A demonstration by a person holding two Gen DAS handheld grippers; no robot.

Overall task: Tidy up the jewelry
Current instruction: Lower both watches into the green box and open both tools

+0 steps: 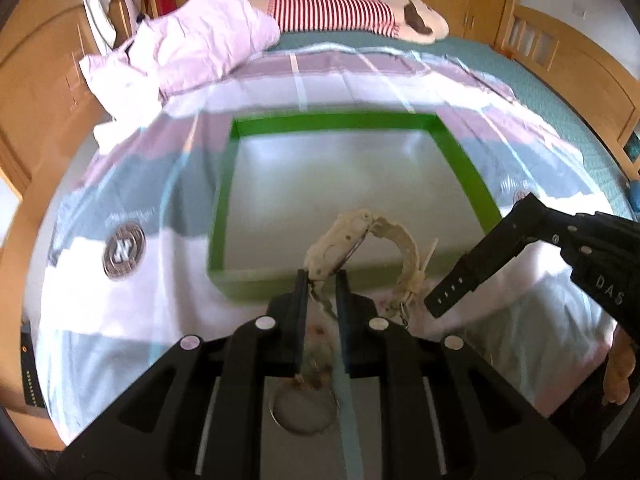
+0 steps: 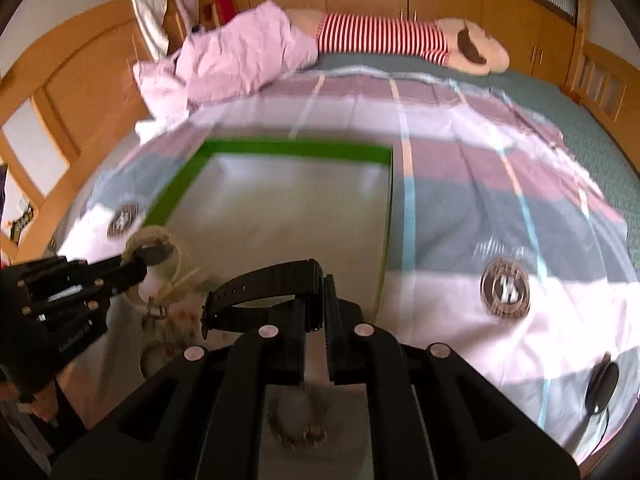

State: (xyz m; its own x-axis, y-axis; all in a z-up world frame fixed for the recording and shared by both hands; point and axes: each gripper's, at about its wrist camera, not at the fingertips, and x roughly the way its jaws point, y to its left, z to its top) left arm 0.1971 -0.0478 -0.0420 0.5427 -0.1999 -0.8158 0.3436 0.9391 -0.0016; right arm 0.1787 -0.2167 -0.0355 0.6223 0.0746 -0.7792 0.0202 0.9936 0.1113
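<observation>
A wide bed with a striped pink, grey and white quilt (image 1: 132, 184) is filling both views, and a shallow square tray with bright green walls and a pale floor (image 1: 464, 168) is lying on the quilt ahead of both tools. Bare quilt is lying on every side of the tray, and the wooden bed frame (image 2: 92, 80) is curving round the far edges.

The left tool (image 1: 322, 280) is gripping a cream-white wristwatch with a chunky case and resin strap (image 1: 340, 240) by the part of its strap beside the case, its fingers closed tightly on it. The watch is hanging above the tray's near wall, its case pointing up and away, its strap looping to the right and downward.

The right tool (image 2: 318, 300) is closed on a black wristwatch with a perforated rubber strap (image 2: 264, 288), holding it by the watch body. Its long axis is running sideways, the strap stretching left across the view toward the left tool, over the tray's near edge.

A crumpled pink pillow (image 2: 244, 60) and a red-and-white striped plush toy (image 2: 380, 36) are lying at the far side of the bed, well apart from the tray.
</observation>
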